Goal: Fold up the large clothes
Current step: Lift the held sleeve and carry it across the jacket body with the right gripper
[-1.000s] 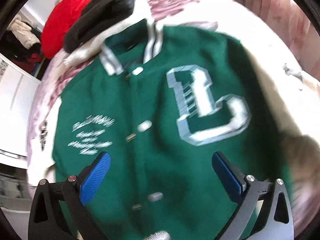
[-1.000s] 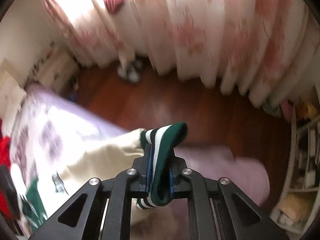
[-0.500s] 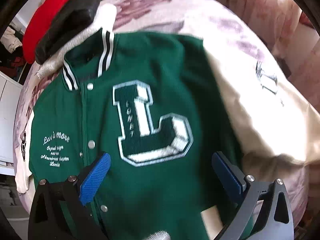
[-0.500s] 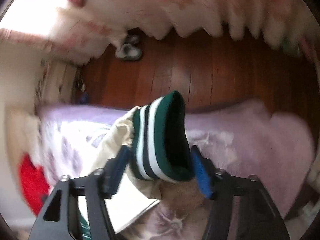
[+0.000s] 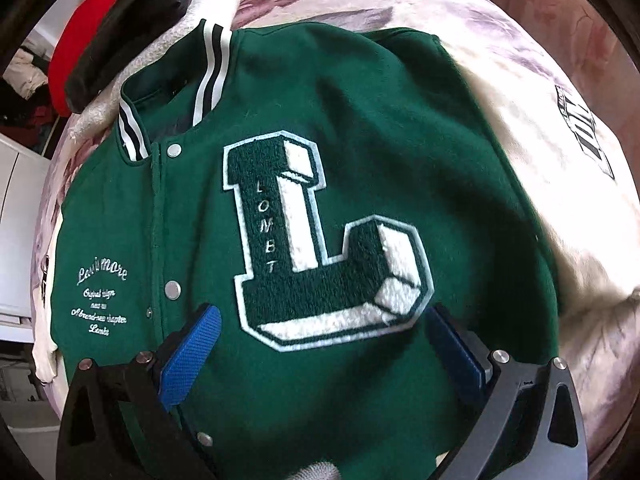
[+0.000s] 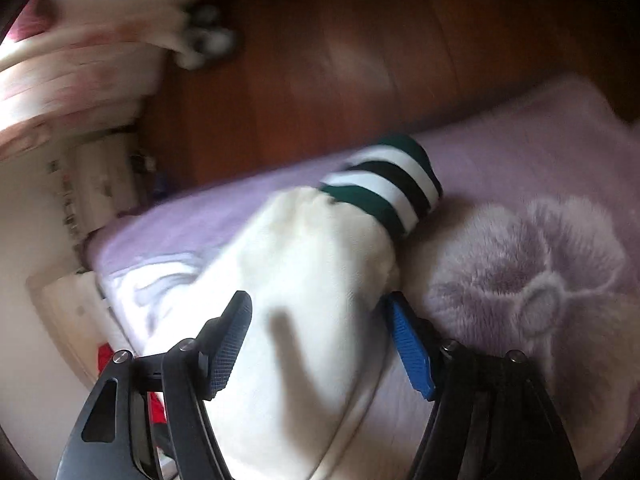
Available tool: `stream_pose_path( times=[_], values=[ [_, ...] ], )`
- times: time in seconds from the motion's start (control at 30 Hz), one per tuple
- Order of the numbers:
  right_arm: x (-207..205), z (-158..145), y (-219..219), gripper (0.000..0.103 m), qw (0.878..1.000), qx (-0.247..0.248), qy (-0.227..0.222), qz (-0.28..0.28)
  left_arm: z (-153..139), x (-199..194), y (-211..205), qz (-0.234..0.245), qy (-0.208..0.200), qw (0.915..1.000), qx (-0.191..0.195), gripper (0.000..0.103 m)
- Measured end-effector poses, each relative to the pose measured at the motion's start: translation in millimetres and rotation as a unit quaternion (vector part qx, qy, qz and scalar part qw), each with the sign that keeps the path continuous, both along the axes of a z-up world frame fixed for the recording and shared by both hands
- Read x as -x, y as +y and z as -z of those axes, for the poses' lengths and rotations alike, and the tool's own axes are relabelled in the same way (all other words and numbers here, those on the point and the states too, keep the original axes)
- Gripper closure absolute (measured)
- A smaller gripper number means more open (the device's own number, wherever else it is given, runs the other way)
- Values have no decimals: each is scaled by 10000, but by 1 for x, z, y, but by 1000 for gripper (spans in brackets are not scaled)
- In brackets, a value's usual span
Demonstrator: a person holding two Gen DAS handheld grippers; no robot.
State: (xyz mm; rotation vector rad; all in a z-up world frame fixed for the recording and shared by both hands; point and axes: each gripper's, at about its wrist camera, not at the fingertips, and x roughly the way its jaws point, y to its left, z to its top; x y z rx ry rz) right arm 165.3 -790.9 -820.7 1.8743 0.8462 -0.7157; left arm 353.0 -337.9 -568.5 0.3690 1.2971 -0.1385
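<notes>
A green varsity jacket (image 5: 360, 160) with a big white L patch lies face up on the bed. Its cream sleeve (image 5: 540, 160) runs off to the right. My left gripper (image 5: 320, 344) is open, hovering just above the jacket's lower front, holding nothing. In the right wrist view the cream sleeve (image 6: 312, 264) lies on the bed, ending in a green, white and black striped cuff (image 6: 384, 188). My right gripper (image 6: 320, 340) is open, with its jaws astride the sleeve and not closed on it.
The bed has a pale purple floral blanket (image 6: 540, 240). Red and black clothes (image 5: 120, 32) are piled past the jacket's collar. A dark wooden floor (image 6: 360, 60) and pink floral curtains (image 6: 80, 60) lie beyond the bed edge. White furniture (image 5: 16, 220) stands at left.
My right gripper opened and let go of the striped cuff, which now lies on the bed. My left gripper shifted over the jacket, bringing the L patch closer.
</notes>
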Motion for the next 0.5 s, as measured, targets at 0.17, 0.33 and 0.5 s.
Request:
stream_pose_path(
  times=[0.17, 0.33, 0.5],
  values=[
    [-4, 38, -14, 32, 9978, -267, -482, 356, 3, 7, -5, -58, 45, 10000, 41, 0],
    [-7, 14, -27, 81, 9938, 802, -430, 636, 4, 10, -11, -90, -53, 9999, -80, 0],
    [-19, -56, -39, 86, 9824, 1803, -330, 345, -1, 10, -10, -148, -68, 9998, -127, 0]
  ],
)
